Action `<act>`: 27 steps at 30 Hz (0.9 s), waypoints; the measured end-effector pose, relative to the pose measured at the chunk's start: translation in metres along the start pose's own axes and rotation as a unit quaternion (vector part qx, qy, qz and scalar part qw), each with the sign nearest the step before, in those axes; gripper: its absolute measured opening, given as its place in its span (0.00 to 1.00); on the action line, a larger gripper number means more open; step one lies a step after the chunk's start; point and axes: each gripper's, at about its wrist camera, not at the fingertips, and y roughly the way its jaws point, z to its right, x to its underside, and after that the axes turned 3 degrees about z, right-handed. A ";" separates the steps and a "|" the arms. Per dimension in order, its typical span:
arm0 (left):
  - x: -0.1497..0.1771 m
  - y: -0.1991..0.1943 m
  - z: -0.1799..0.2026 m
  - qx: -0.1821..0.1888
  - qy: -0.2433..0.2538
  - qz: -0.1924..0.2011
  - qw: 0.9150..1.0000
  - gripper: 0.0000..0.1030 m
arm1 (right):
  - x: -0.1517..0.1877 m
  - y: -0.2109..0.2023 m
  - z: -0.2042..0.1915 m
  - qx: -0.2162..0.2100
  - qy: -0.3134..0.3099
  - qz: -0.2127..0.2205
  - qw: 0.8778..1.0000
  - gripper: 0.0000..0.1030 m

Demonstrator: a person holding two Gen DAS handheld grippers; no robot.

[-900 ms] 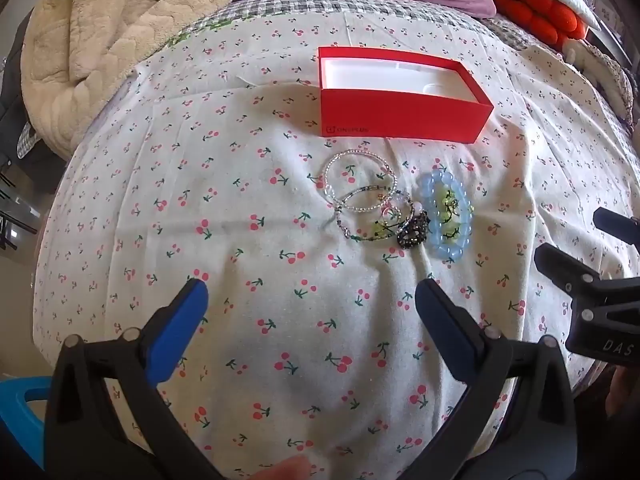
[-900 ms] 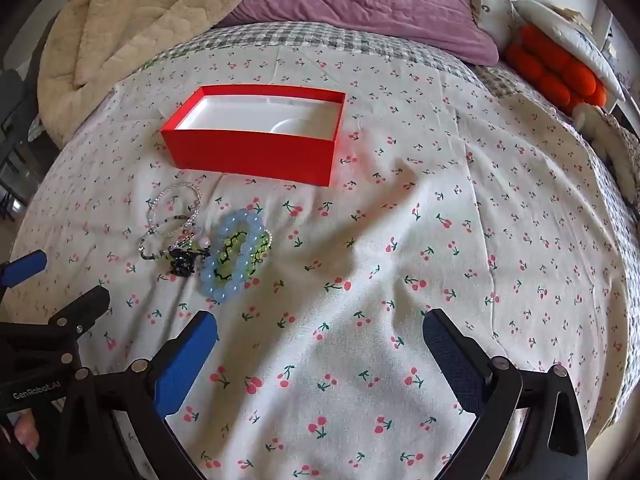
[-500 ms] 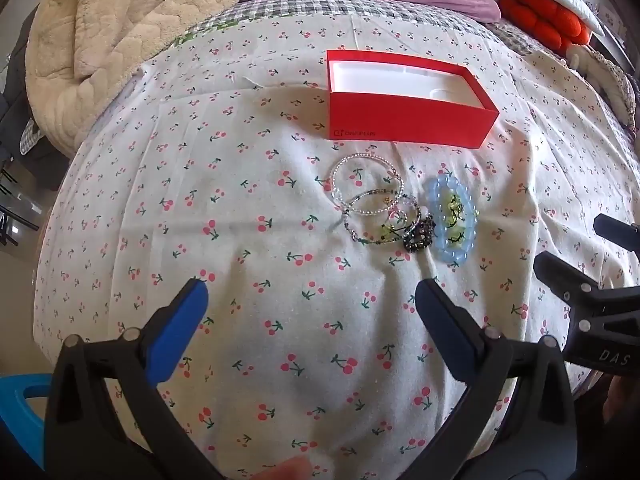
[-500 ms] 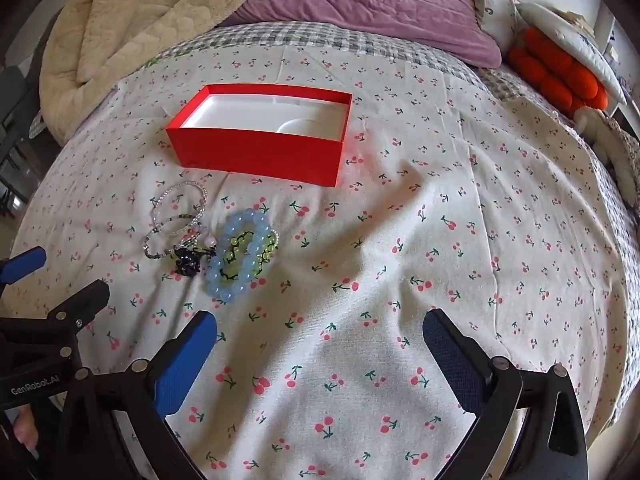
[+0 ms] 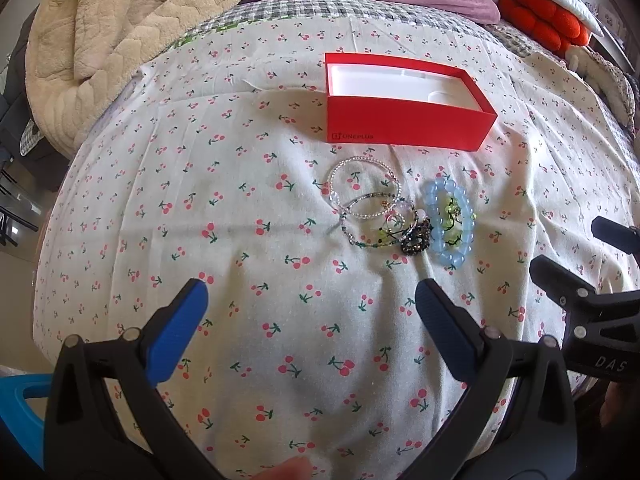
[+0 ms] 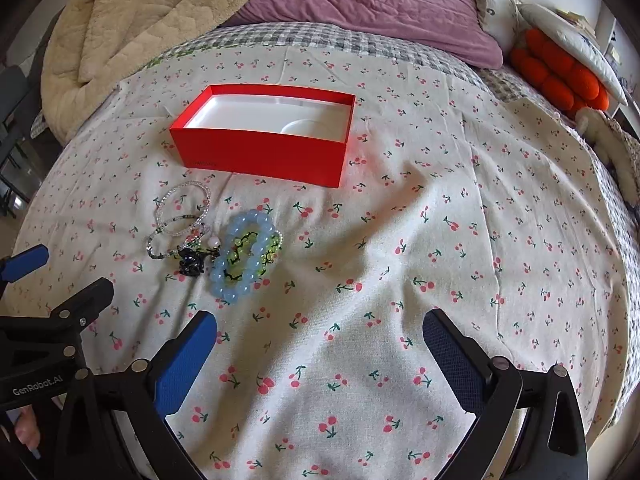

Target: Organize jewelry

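Note:
An open red box [image 5: 400,126] [image 6: 260,154] with a white lining stands on the cherry-print bedsheet. In front of it lies a small heap of jewelry: a clear bead bracelet [image 5: 360,159] [image 6: 184,189], a thin dark-green one [image 5: 360,243], a black beaded piece [image 5: 416,239] [image 6: 191,265] and a light blue bead bracelet [image 5: 448,258] [image 6: 224,285] around a green one [image 6: 248,257]. My left gripper [image 5: 310,286] [image 6: 72,268] hovers open just short of the heap. To the right of the heap, my right gripper [image 6: 320,319] [image 5: 568,244] hovers open. Neither holds anything.
A beige quilted blanket [image 5: 120,28] is piled at the back left, and a purple quilt [image 6: 380,4] lies behind the box. Orange cushions [image 6: 560,72] sit at the back right. The bed drops off at the left edge [image 5: 44,240]. A fingertip [image 5: 288,472] shows at the bottom.
In the left wrist view the box and jewelry have slid slightly down and to the right. The right wrist view is nearly unchanged. Both grippers stay wide and empty.

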 end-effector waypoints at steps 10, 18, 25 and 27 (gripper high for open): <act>0.000 -0.001 -0.001 0.000 0.000 0.002 1.000 1.00 | -0.002 -0.002 -0.003 -0.003 -0.001 0.000 1.000 1.00; -0.001 -0.001 -0.002 -0.001 -0.002 0.002 1.000 1.00 | -0.002 -0.002 -0.002 -0.001 0.000 0.000 1.000 1.00; -0.001 -0.004 -0.005 0.001 -0.006 0.006 1.000 1.00 | 0.000 -0.003 -0.004 0.000 -0.004 0.003 1.000 1.00; -0.001 -0.005 -0.006 0.001 -0.005 0.007 1.000 1.00 | -0.001 -0.004 -0.004 0.000 -0.004 0.005 1.000 1.00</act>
